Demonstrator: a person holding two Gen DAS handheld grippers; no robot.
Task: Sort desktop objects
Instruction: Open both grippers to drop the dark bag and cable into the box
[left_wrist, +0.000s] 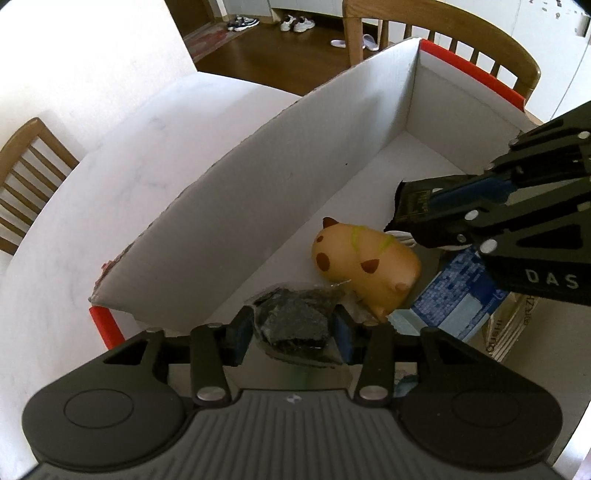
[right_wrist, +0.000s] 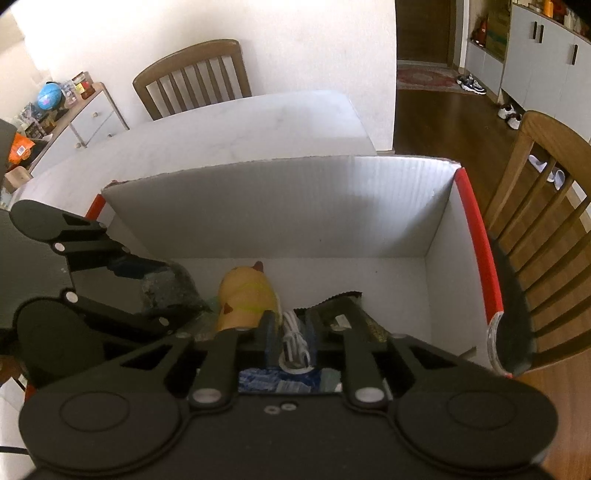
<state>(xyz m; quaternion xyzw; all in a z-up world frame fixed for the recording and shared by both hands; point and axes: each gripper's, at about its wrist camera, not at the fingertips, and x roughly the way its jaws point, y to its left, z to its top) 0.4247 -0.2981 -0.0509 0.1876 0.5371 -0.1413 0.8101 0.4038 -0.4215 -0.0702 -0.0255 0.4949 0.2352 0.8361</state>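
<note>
A crinkled clear packet of dark grey-green contents (left_wrist: 295, 317) is pinched between the blue pads of the left gripper (left_wrist: 293, 332), low inside the white cardboard box (left_wrist: 236, 206), near its red-edged corner at about seven o'clock in the left wrist view. Just past it, toward one o'clock, lies a tan toy animal with brown spots and a yellow-green band (left_wrist: 365, 264), on its side on the box floor and touching the packet's crumpled edge. A blue printed carton (left_wrist: 454, 295) lies at the toy's three o'clock, partly under the right gripper (left_wrist: 424, 221). That gripper reaches in from three o'clock, its fingers closed on a coiled white cable (right_wrist: 293, 341) (the right wrist view shows the coil squeezed between the two blue pads). A dark snack wrapper with a serrated edge (right_wrist: 347, 306) sits close beside the cable at its one o'clock; whether the fingers also grip it I cannot tell. The box stands on a pale marbled table (left_wrist: 122, 147), its tall wall running from seven to one o'clock. Wooden chairs (right_wrist: 195, 77) stand round the table, and shoes (left_wrist: 295, 24) lie on the dark wood floor at twelve o'clock.
</note>
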